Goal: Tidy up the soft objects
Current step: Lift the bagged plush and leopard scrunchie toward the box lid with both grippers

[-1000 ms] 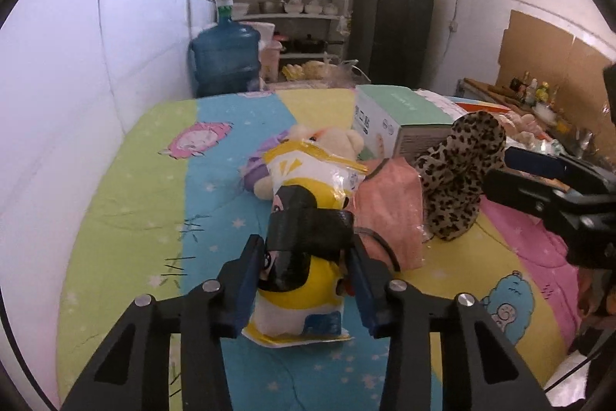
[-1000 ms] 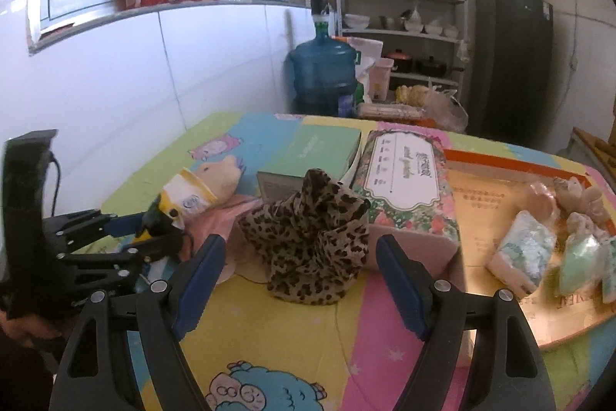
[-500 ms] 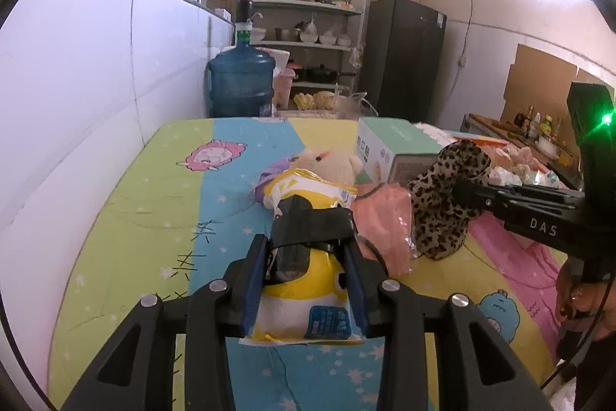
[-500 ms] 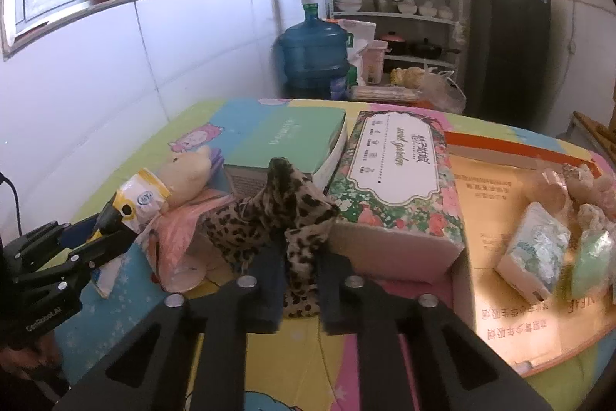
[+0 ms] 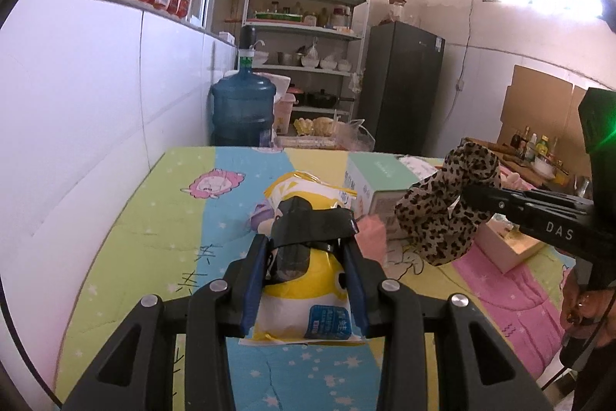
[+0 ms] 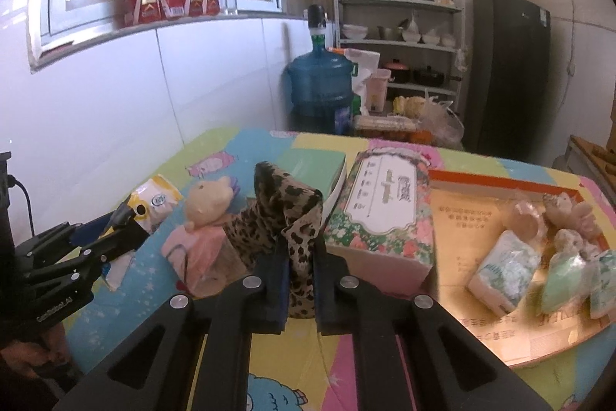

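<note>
Two grippers: both loaded, each clamped on one soft item above the table.
Left gripper (image 5: 306, 280): jaws closed on the yellow-and-white soft pack (image 5: 308, 257); blue finger pads (image 5: 254, 280) press its two sides.
Yellow-and-white soft pack: held between the left fingers, a black band across its middle and a blue label at its near end; seen from the right wrist camera (image 6: 156, 205) it sits lifted at the left fingertips, off the tablecloth.
Right gripper (image 6: 300, 280): jaws closed on the leopard-print fabric (image 6: 287, 214), pinching its lower part.
Leopard-print fabric: bunched, rising above the right fingers; in the left wrist view (image 5: 446, 210) it hangs from the right gripper clear of the table.
Tablecloth (image 5: 154, 218): cartoon-printed, in green, blue, yellow and pink stripes.
Plush toy (image 6: 210, 199): beige, lying on a pink pouch (image 6: 196, 249), just left of the fabric.
Green box (image 6: 315, 168): behind the fabric, beside the floral tissue box (image 6: 381, 214).
Cardboard tray (image 6: 481, 218): right of the tissue box, with small plush toys (image 6: 566, 214) and pale wrapped packs (image 6: 508, 268) lying in it.
Water jug (image 6: 321, 83): blue, on the floor past the far table edge.
</note>
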